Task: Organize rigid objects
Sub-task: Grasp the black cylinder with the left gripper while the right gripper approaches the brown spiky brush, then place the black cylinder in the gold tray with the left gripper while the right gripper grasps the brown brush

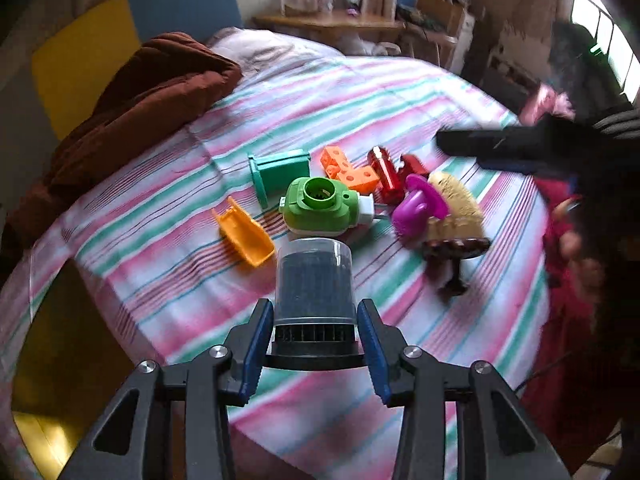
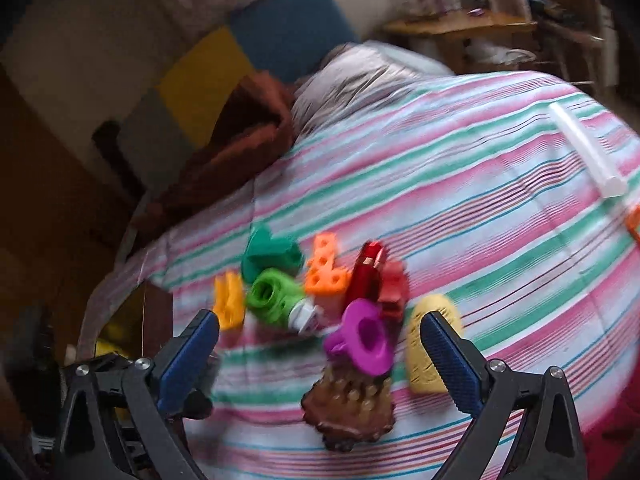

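Observation:
My left gripper [image 1: 316, 338] is shut on a clear cylinder with a dark core and black base [image 1: 314, 280], held over the striped bed [image 1: 360, 92]. Ahead lies a cluster of toys: an orange scoop [image 1: 244, 236], a teal block [image 1: 280, 172], a green round piece [image 1: 318, 208], an orange holed block [image 1: 348, 170], a red piece [image 1: 386, 178], a purple piece [image 1: 418, 208] and a brown brush [image 1: 452, 240]. My right gripper [image 2: 320, 344] is open above the purple piece [image 2: 364, 338] and brown brush [image 2: 348, 408]. It shows blurred at the right of the left wrist view [image 1: 520, 148].
A brown blanket [image 1: 132, 116] lies at the bed's far left. A white tube [image 2: 588, 152] and an orange piece [image 2: 634, 220] lie at the right. A yellow piece [image 2: 426, 344] lies by my right finger. A wooden side table [image 1: 332, 24] stands behind the bed.

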Tool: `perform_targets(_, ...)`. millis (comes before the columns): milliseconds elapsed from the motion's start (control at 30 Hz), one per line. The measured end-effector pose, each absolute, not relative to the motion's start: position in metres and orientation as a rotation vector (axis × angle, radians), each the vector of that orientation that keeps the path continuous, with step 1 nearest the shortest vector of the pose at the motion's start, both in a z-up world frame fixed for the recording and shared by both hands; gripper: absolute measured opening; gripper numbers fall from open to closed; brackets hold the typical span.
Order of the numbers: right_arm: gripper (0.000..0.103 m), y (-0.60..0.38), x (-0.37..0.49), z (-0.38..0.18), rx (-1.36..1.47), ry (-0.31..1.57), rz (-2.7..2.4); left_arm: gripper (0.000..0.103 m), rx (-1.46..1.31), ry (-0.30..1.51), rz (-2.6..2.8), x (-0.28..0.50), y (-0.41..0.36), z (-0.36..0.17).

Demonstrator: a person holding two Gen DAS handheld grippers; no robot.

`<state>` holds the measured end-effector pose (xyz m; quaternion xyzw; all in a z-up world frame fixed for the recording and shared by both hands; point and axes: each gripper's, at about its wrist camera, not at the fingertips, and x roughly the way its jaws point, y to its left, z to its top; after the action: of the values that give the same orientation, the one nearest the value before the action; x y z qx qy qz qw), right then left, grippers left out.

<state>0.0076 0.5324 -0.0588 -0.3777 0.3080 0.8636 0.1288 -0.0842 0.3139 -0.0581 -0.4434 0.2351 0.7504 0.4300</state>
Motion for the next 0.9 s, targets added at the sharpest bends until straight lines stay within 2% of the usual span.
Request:
perform_targets(200, 0.102, 0.513, -0.004, -0.075, -1.313, 0.816, 2.526, 0.044, -1.075, 0.434, 1.944, -0.065, 0.281, -0.031)
perform_targets(300, 0.095, 0.496, -0.011, -0.087, -1.479, 0.712, 2.51, 0.044, -1.074, 0.385, 1.982, -0.061, 0.259, -0.022)
perform_targets(367, 0.095, 0.487, -0.011, -0.089, -1.508, 0.611, 2.502, 0.044, -1.078, 0.347, 2.025, -0.064, 0.24, -0.017)
perform_targets(500, 0.092, 0.487, -0.009, -0.094, -1.536, 0.572, 2.462, 0.044, -1.11, 0.26, 2.113, -0.08, 0.195, -0.01)
perform_targets(567, 0.085, 0.486, -0.011, -0.097, -1.555, 0.522, 2.429, 0.044, -1.13, 0.236, 2.185, -0.092, 0.169, -0.01)
perform_targets(600, 0.073, 0.484, -0.011, -0.097, -1.554, 0.463, 2.412, 0.044, -1.154, 0.221, 2.226, -0.102, 0.154, -0.012)
perform_targets(633, 0.051, 0.482, -0.012, -0.095, -1.538, 0.401, 2.395, 0.044, -1.18, 0.197, 2.265, -0.112, 0.138, -0.014)
perform_targets(900, 0.052, 0.478, -0.013, -0.094, -1.54, 0.286, 2.386, 0.044, -1.451, 0.018, 2.492, -0.204, 0.036, -0.057)
